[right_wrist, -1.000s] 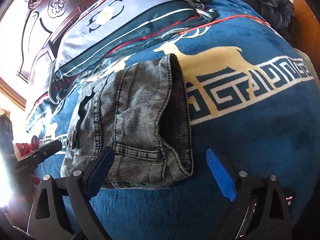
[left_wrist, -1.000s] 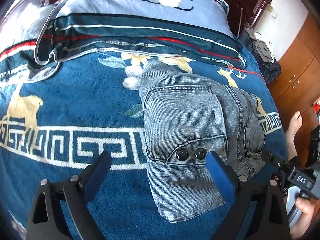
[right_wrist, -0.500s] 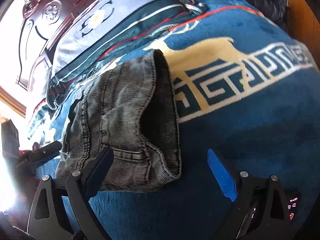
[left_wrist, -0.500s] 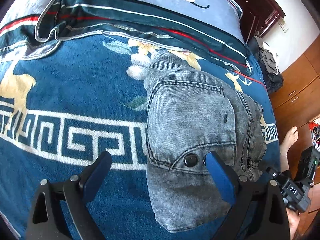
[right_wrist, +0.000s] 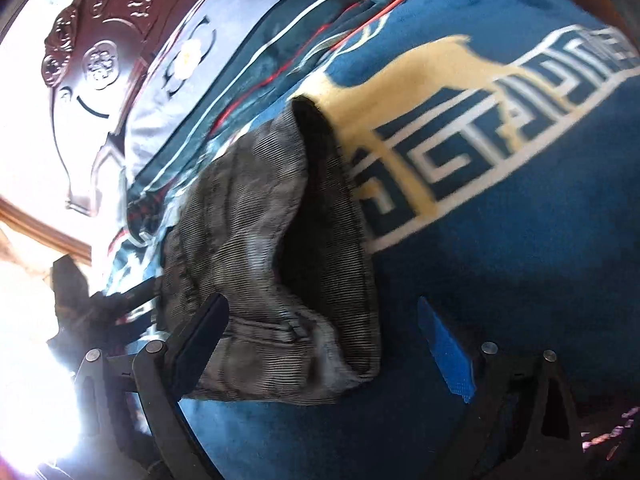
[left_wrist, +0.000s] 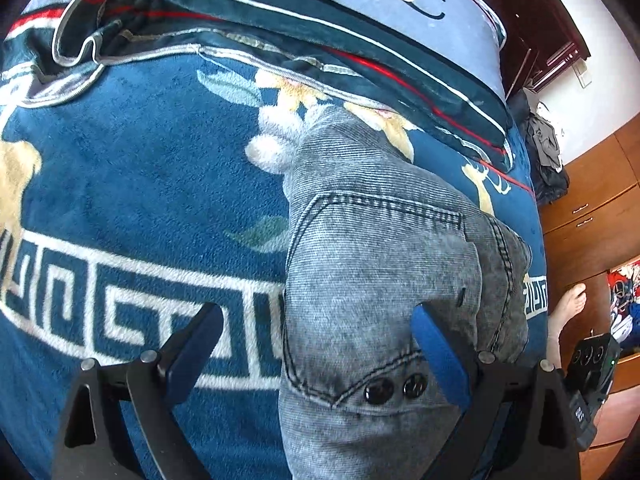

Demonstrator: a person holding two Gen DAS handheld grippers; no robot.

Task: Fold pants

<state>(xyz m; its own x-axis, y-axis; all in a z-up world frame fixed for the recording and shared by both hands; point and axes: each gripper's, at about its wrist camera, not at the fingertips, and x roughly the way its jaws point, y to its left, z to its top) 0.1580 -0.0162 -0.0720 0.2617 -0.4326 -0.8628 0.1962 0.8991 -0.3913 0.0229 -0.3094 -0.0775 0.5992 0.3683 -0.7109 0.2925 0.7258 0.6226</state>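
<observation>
Tongs nearer pants, blanket below

Your left gripper hangs low with its blue-padded fingers spread wide and nothing pinched between them. Your right gripper is spread just as wide, with one finger dark in shadow and the other showing bright blue. Your bare foot shows at the right edge of the left wrist view.
</observation>
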